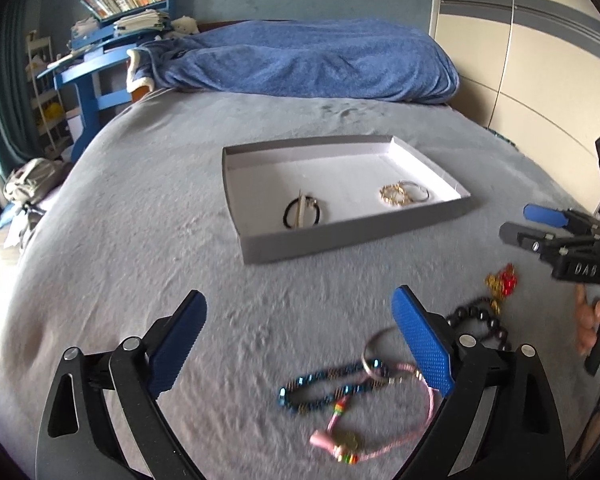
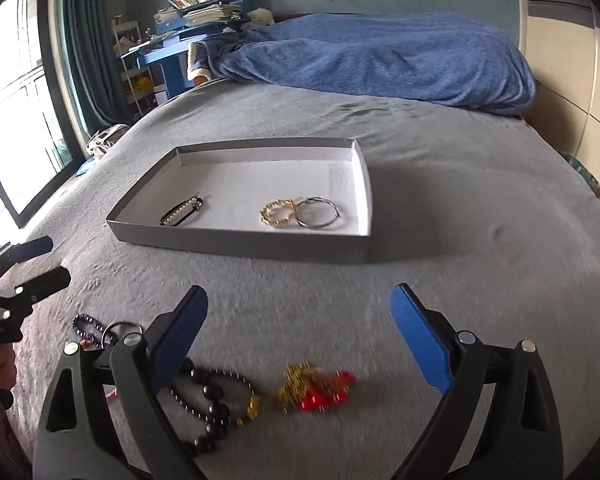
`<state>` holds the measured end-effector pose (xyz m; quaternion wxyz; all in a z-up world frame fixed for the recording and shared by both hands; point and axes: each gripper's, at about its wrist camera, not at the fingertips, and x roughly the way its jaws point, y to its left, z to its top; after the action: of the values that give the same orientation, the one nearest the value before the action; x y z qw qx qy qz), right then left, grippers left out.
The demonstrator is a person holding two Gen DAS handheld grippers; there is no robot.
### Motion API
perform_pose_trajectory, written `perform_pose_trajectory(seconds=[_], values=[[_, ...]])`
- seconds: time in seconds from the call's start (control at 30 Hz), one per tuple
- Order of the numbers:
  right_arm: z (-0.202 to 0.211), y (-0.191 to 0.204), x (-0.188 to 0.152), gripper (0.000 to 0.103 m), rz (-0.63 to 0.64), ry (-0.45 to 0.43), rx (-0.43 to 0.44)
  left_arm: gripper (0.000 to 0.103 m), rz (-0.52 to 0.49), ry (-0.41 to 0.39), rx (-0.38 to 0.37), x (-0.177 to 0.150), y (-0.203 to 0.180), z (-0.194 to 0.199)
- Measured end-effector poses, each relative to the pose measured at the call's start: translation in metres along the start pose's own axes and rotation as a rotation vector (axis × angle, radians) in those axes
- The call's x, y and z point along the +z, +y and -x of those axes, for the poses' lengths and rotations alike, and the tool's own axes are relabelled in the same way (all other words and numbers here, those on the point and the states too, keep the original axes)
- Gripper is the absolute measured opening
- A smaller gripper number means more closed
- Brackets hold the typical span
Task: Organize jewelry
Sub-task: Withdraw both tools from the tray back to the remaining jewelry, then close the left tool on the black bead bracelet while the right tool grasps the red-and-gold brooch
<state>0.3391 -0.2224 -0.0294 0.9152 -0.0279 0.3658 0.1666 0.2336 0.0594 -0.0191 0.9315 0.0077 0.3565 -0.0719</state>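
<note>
Both grippers I hold gape wide with nothing clamped: left gripper (image 1: pixel 300 344) over a blue beaded bracelet (image 1: pixel 328 386) and pink cord bracelet (image 1: pixel 354 434), right gripper (image 2: pixel 300 340) over a black bead bracelet (image 2: pixel 212 396) and a red-gold piece (image 2: pixel 314 390). Farther off on the grey bedspread (image 2: pixel 480 240), the grey tray (image 2: pixel 240 242) holds gold rings (image 2: pixel 278 212), a silver hoop (image 2: pixel 318 212) and a black band (image 2: pixel 180 214).
</note>
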Motion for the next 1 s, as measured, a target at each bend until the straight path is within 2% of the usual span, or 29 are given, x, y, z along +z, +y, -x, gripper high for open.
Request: perform_pose_trajectory(seconds=[0.3, 0.53, 0.63, 0.83, 1.0], values=[[0.016, -0.013, -0.023, 0.092, -0.016, -0.002, -0.014, 0.093, 0.006, 0.004, 0.021, -0.028, 0.004, 0.019], [0.024, -0.029, -0.039, 0.092, -0.026, 0.012, -0.033, 0.094, 0.011, 0.004, 0.025, -0.033, 0.006, 0.019], [0.025, -0.031, -0.044, 0.092, -0.022, 0.024, -0.034, 0.094, -0.005, 0.005, -0.004, -0.033, 0.000, 0.017], [0.025, -0.035, -0.051, 0.091, -0.031, 0.043, -0.030, 0.094, -0.106, -0.001, -0.088, -0.038, -0.036, 0.016], [0.022, -0.035, -0.054, 0.085, -0.025, 0.060, -0.021, 0.091, -0.172, -0.010, -0.151, -0.041, -0.065, 0.011]])
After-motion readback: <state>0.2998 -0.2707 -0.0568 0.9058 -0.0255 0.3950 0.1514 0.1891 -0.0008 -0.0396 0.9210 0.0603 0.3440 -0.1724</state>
